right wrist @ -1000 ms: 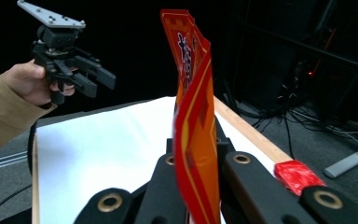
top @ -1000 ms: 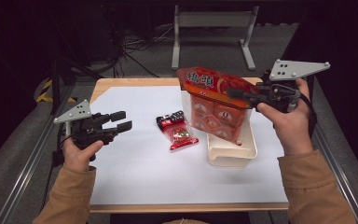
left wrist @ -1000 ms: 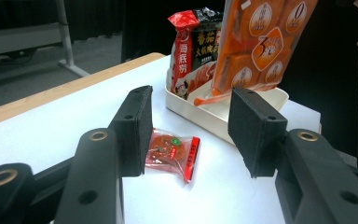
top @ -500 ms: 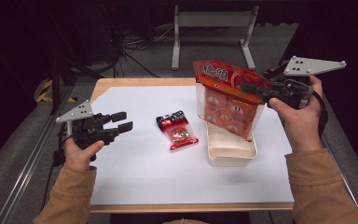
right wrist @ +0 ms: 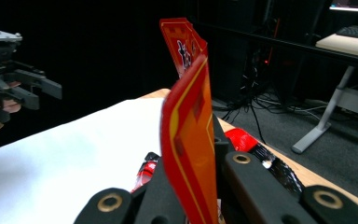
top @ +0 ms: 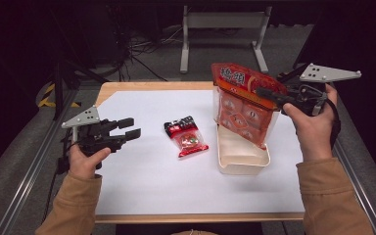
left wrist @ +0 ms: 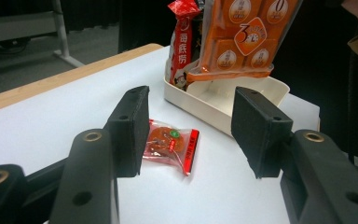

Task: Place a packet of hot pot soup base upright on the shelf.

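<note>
So my right gripper pinched the big orange snack bag over the white tray, ready to lower in, while my left gripper was opening, empty, near the small red packet.

a small red snack packet lies flat near the middle of the white table, well apart from every edge. beyond the far edge, a grey metal stand and loose cables sit on the floor.
</note>
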`<state>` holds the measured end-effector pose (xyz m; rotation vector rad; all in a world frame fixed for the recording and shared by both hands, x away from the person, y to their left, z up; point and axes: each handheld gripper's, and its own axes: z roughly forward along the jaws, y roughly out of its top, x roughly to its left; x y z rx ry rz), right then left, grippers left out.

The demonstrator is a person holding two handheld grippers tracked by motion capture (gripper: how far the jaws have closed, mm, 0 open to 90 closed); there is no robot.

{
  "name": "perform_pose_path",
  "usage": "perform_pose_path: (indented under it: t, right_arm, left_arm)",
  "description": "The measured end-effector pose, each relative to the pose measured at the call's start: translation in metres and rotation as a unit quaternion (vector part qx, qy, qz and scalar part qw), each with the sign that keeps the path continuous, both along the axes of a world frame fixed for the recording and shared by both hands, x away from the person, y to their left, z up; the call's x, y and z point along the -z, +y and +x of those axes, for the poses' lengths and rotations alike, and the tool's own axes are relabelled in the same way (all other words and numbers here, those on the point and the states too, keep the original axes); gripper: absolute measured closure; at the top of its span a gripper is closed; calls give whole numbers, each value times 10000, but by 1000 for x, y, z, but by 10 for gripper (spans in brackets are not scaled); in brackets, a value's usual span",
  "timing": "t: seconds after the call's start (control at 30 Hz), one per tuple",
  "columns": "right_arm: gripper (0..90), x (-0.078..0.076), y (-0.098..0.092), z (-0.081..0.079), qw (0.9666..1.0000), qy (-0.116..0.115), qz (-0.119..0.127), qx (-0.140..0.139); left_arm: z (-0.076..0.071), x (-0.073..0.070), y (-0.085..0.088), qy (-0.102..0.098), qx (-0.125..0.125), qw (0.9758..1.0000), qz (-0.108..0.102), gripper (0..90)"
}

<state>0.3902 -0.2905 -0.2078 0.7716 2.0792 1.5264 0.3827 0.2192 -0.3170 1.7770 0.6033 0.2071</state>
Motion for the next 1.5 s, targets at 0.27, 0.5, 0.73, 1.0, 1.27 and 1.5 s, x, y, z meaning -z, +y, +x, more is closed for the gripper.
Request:
perform_pose_path:
  t: [0.27,0.5,0.73,1.0,1.27,1.5]
  right_arm:
    - [897,14,-6,4,9998,101,106,131]
    - [897,22,-12,5,9995,132,203,179]
    - [897,34,-16,6,9994,145,121,300]
    - [896,45,-18,7,9988,117,-4,479]
    - [895,56,-17,7,9983,115,-119,551]
    - [895,65,-19,5,9983,197,-202,504]
  left_arm:
    - [0,1,0,24,7,10000,-2,480]
    - [1,1,-1,23,8,10000,2,480]
    - [1,2,-1,27,12,10000,11,479]
    - [1,2,-1,10,6,10000,36,479]
    - [1,3,-1,44,1,10000,28,475]
    - [1,4,-3,59,4,10000,27,475]
